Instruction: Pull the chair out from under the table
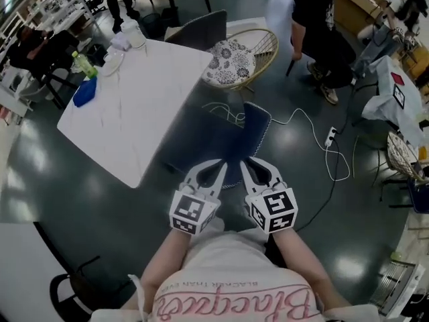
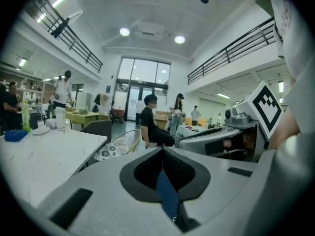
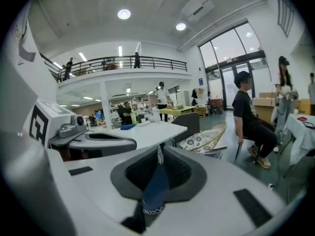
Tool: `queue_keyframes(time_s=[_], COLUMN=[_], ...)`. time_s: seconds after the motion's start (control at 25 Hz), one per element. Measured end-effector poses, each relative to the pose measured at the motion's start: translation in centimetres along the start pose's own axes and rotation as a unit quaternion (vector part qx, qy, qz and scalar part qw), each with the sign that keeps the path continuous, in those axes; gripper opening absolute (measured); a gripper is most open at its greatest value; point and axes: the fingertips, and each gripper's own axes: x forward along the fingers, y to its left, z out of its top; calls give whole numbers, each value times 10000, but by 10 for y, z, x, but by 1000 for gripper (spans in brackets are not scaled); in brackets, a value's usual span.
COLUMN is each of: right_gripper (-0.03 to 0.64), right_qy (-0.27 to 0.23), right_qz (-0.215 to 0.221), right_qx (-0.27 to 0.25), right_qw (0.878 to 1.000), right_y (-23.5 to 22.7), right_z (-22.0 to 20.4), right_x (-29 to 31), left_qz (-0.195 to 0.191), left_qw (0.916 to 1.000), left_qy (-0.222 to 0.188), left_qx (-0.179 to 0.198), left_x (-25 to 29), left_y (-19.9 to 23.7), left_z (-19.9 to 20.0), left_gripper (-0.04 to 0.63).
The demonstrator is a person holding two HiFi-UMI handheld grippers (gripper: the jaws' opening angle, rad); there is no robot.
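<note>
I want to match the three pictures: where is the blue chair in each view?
Head view: blue chair, centre, right of the white table.
Left gripper view: blue chair, low centre, a sliver.
Right gripper view: blue chair, low centre, a strip.
Shared landmark: white table.

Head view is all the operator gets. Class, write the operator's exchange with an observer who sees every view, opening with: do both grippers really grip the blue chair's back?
Observer: The left gripper does: its own view shows the jaws shut on a blue strip of the chair.
Operator: And the right one?
Observer: The right gripper is shut too, on blue fabric with a pale mesh edge.
Operator: What lies beyond the seated person?
Observer: Tall glass doors, seen behind the seated person in the left gripper view.
</note>
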Motion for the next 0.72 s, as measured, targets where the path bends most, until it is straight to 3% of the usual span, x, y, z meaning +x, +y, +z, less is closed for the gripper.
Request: queue_keyframes(time_s=[0.12, 0.16, 0.2, 0.24, 0.48, 0.72], right_gripper=[11, 67, 197, 236, 253, 256], right_qy=[3, 50, 125, 207, 656, 1459], right_qz=[-559, -673, -775, -910, -1877, -2241], right_qx=[307, 361, 394, 410, 594, 1626], right_qw=[9980, 9971, 9961, 9948, 9782, 9498], right_y=[-11, -13, -14, -18, -62, -96], right_z=[1, -1, -3, -5, -31, -83], right_x=[13, 17, 21, 25, 41, 61], left_qz=[-487, -628, -752, -864, -1321, -1507], left_qw=[9986, 9977, 9968, 9957, 9900, 9862], left_qy=[172, 211, 243, 271, 415, 630], left_qx=[94, 130, 155, 175, 273, 279], left_x=[11, 15, 18, 23, 54, 77], left_y=[15, 18, 22, 26, 38, 49], left_z=[-6, -7, -7, -8, -21, -37], left_gripper=[5, 5, 5, 5, 5, 5])
